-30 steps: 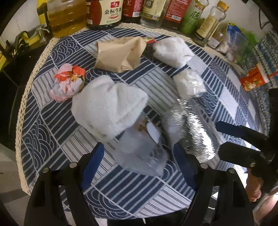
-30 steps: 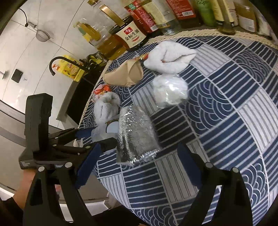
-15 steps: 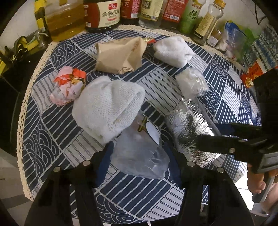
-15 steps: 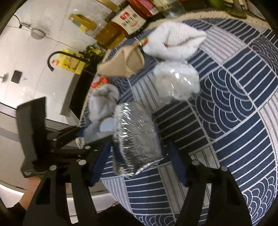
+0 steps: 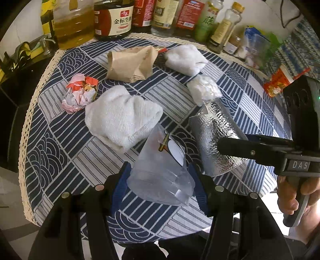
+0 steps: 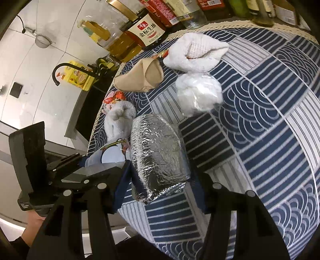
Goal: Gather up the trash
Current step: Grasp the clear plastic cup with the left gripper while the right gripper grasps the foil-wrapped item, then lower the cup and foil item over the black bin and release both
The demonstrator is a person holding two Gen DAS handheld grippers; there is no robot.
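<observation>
Left tongs (image 5: pixel 160 180) were clamped on the clear plastic cup (image 5: pixel 160 172), right tongs (image 6: pixel 160 178) closing around the foil pouch (image 6: pixel 158 154) just right of the cup. Advisable: squeeze both lightly, lift straight, avoid dragging the white towel (image 5: pixel 120 120) behind the cup. The table (image 5: pixel 60 160) carried a blue patterned cloth; sauce bottles (image 5: pixel 114 18) lined its far edge.

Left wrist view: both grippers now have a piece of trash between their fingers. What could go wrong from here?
1. The left gripper pinches a thin clear plastic cup; it may buckle and slip out on lifting.
2. The right gripper is closing on the foil pouch; the slick foil could slide free.
3. The white towel lies against the cup and might get dragged along.
</observation>
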